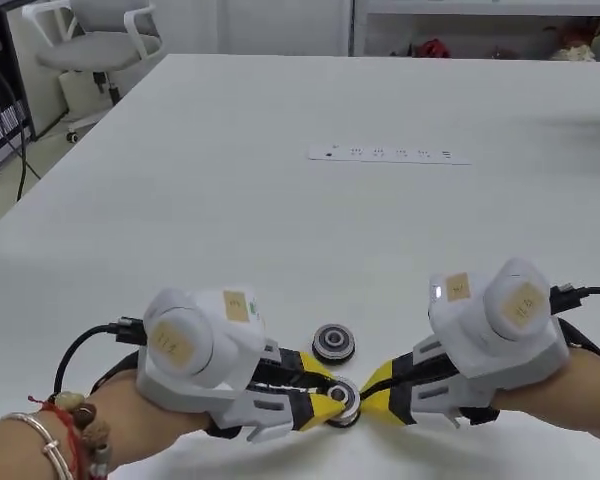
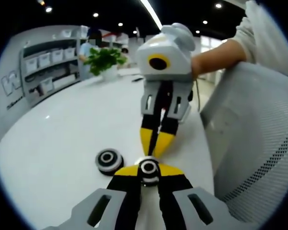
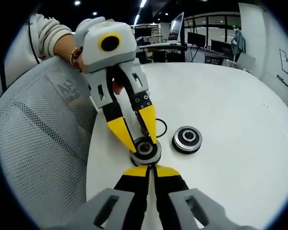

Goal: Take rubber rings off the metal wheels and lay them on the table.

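Note:
A metal wheel (image 1: 344,397) with a black rubber ring around it sits at the near table edge, between both grippers. My left gripper (image 1: 330,402) is shut on this wheel (image 2: 149,170), one yellow fingertip on each side. My right gripper (image 1: 366,394) comes in from the opposite side with its jaws shut, its tips (image 3: 151,170) pinching the ring at the wheel's rim (image 3: 145,149). A second ringed wheel (image 1: 333,342) lies flat just beyond, untouched (image 3: 187,139). A thin black loose ring (image 3: 165,128) lies on the table behind the left fingers.
The white table (image 1: 280,220) stretches far ahead, with a white power strip (image 1: 388,154) lying on it in the middle. An office chair (image 1: 100,40) stands at the far left corner. A mesh chair back (image 3: 43,134) is close behind the near edge.

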Tool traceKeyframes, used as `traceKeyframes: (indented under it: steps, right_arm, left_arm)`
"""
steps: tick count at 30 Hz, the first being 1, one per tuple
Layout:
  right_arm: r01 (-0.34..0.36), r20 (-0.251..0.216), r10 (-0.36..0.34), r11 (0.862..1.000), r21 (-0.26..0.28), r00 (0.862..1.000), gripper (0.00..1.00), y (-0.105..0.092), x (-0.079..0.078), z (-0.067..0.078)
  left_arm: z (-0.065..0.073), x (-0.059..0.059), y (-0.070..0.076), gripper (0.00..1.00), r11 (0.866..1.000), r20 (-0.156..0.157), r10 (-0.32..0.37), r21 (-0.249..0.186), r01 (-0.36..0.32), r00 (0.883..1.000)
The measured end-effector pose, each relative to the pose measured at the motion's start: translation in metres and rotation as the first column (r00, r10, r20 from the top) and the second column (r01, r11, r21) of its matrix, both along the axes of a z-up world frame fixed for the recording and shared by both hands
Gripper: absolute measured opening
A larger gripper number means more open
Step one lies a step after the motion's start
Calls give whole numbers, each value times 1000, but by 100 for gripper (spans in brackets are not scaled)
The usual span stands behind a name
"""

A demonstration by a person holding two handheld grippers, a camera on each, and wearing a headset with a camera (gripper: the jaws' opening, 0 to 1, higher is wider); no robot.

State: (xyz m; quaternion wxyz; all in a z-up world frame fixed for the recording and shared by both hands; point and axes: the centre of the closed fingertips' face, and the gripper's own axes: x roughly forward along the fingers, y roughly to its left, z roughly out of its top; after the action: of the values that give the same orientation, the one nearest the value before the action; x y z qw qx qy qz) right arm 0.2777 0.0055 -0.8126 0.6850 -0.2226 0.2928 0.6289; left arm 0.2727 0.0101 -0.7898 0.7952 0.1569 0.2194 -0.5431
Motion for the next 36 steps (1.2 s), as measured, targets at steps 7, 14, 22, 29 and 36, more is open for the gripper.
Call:
traceKeyframes:
  steps: [7,14,22,29,36]
  right_arm:
    - [53,-38,-54,999,-12,998,0,-1,5,-1]
    - [150,-140,-145,988,23,979,0,-2,9,2]
    - [288,-279,-271,957,23,921,0,-4,16,5]
    - [385,-423,-335,922,36,842,0,-4,16,10]
    - [413,-485,-339,909,51,806,0,0,12,16]
  left_arm:
    - [-1,2,0,14,1000,1,15,-5,-15,1000]
    - [-1,2,2,14,1000,3,21,-9,-21,1000]
    - [-1,3,2,14,999,2,29,-24,-29,1000]
    - [0,4,1,14,999,3,31,-26,-31,1000]
    - [-1,5,2,14,999,4,30,-27,-30,1000]
